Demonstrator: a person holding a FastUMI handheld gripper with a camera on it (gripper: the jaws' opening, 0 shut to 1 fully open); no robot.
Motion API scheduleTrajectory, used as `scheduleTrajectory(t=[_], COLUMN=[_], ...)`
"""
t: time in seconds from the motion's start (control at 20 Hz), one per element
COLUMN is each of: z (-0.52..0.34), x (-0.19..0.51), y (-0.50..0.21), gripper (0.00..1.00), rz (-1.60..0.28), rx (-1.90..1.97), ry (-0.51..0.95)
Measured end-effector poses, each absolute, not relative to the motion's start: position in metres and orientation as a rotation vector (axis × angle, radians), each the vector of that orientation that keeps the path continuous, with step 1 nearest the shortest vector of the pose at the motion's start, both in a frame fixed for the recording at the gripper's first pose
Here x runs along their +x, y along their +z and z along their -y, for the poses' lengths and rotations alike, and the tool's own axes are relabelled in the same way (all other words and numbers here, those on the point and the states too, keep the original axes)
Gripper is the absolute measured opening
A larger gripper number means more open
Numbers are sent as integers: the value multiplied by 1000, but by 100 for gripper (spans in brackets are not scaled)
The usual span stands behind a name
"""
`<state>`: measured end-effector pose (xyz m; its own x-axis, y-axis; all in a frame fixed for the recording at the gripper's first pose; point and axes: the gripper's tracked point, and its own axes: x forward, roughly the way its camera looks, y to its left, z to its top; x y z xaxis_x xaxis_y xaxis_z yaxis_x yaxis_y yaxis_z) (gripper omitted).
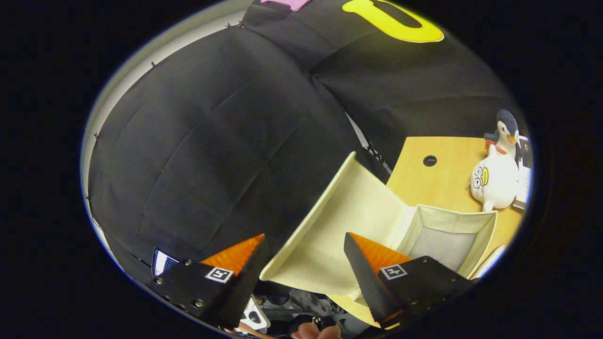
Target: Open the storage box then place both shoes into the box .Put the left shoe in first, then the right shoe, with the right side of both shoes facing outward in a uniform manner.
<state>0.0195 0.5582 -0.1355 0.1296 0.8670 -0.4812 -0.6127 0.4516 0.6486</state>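
Storage box sits open on the counter, its lid tipped up between my wide, empty fingers; no shoe in the box that I can see, so I judge I should swing away and fetch the left one first.

Raised lid between parted tongs; box mouth open beyond.

Storage box near wall hidden behind tongs finger; plush toys partly cut off.
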Motion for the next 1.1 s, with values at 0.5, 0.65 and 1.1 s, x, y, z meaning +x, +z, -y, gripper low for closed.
scheduleTrajectory(t=[0.5, 0.65, 1.1], z=[-499, -471, -383], x=[40, 45, 58], y=[-131, -127, -144], gripper=[97, 97, 97], rz=[-889, -851, -833], rx=[271, 259, 220], ry=[1056, 1027, 914])
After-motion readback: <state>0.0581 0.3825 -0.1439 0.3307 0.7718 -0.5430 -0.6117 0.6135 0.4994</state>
